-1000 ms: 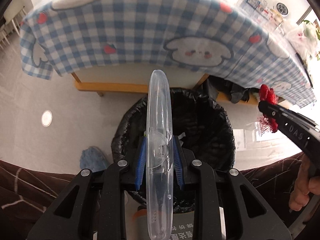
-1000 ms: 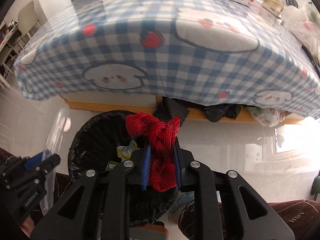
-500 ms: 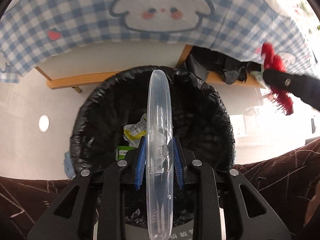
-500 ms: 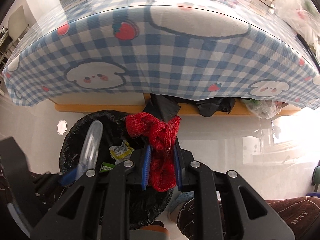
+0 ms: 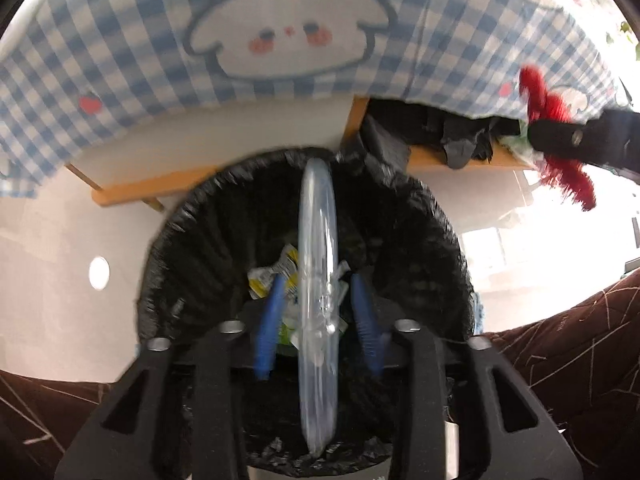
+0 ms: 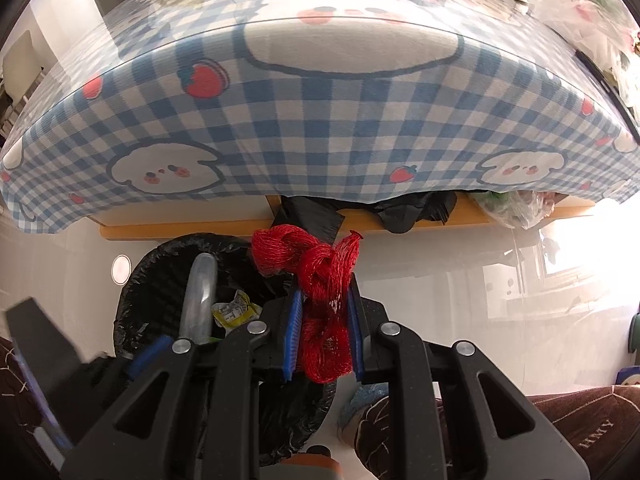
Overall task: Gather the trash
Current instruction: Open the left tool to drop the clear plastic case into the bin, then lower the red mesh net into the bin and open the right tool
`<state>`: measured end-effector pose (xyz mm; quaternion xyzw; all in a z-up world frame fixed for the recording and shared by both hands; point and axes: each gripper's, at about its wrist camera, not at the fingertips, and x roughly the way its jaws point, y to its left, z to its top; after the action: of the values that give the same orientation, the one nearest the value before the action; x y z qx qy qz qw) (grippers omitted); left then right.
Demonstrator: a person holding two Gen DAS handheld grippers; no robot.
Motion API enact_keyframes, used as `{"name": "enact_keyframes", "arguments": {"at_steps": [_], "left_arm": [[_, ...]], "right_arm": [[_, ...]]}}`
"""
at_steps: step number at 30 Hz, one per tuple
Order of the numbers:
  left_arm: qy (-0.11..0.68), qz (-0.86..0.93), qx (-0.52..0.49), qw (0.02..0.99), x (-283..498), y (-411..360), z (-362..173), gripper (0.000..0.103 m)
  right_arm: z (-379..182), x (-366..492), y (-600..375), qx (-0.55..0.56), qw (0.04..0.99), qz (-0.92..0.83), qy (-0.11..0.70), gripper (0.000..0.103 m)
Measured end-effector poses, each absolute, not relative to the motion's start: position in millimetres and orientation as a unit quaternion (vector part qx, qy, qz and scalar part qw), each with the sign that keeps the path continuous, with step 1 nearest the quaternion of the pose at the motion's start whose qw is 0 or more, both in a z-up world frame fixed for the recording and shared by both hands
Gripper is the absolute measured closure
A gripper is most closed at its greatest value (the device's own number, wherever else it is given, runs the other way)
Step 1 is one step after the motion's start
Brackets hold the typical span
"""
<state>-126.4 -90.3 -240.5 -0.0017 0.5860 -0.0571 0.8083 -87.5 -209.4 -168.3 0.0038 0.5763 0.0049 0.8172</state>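
Note:
My left gripper [image 5: 318,304] is open over a trash bin lined with a black bag [image 5: 188,264]. A clear plastic case [image 5: 318,280] stands between the spread blue pads [image 5: 268,328], which stand apart from it. Yellow wrappers [image 5: 272,276] lie in the bin. My right gripper [image 6: 322,320] is shut on a red mesh net bag [image 6: 320,276], held just right of the bin [image 6: 160,280]. The red net [image 5: 548,120] shows at the right of the left wrist view. The case [image 6: 198,300] shows in the right wrist view.
A table with a blue checked cloth [image 6: 320,128] hangs over the bin's far side. Wooden rails [image 6: 180,228] and black bags [image 6: 404,212] sit under it. Brown fabric [image 5: 580,340] is at the near edge. The floor [image 6: 460,280] is white.
The left gripper moved lower over the bin and its pads have spread away from the clear case. The right gripper kept its hold on the red net and barely moved.

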Motion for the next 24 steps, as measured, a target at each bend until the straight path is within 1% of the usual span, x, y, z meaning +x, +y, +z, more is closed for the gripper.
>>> {"name": "enact_keyframes", "arguments": {"at_steps": [1,2,3,4,6,8,9,10,14,18,24], "left_arm": [[0.584,-0.056,-0.003,0.810,-126,-87,-235,0.048],[0.582,-0.054,-0.006,0.811,-125,-82,-229,0.046],[0.580,-0.048,-0.007,0.813,-125,-78,-225,0.042],[0.576,-0.042,-0.010,0.817,-125,-71,-219,0.034],[0.569,-0.024,-0.014,0.822,-123,-57,-208,0.023],[0.562,-0.013,-0.018,0.827,-122,-46,-200,0.019],[0.558,-0.006,-0.018,0.830,-121,-39,-194,0.016],[0.554,-0.003,-0.019,0.832,-121,-34,-189,0.011],[0.528,0.020,-0.011,0.849,-119,-14,-169,0.006],[0.529,0.020,-0.022,0.848,-116,3,-160,0.006],[0.531,0.031,-0.029,0.846,-116,16,-161,0.006]], "right_arm": [[-169,-88,-210,0.004,0.817,0.003,0.577,0.084],[-171,-88,-210,0.002,0.818,-0.001,0.576,0.084],[-171,-89,-209,-0.001,0.819,-0.005,0.574,0.084],[-172,-90,-209,-0.003,0.820,-0.008,0.573,0.084],[-174,-93,-206,-0.003,0.819,-0.009,0.574,0.084],[-177,-95,-203,-0.002,0.818,-0.009,0.576,0.084],[-179,-96,-200,-0.003,0.817,-0.010,0.577,0.084],[-180,-97,-197,-0.005,0.816,-0.010,0.578,0.084],[-189,-102,-185,-0.015,0.812,-0.007,0.584,0.083],[-199,-108,-172,-0.023,0.807,-0.004,0.590,0.083],[-218,-116,-151,-0.026,0.794,0.010,0.608,0.083]]}}
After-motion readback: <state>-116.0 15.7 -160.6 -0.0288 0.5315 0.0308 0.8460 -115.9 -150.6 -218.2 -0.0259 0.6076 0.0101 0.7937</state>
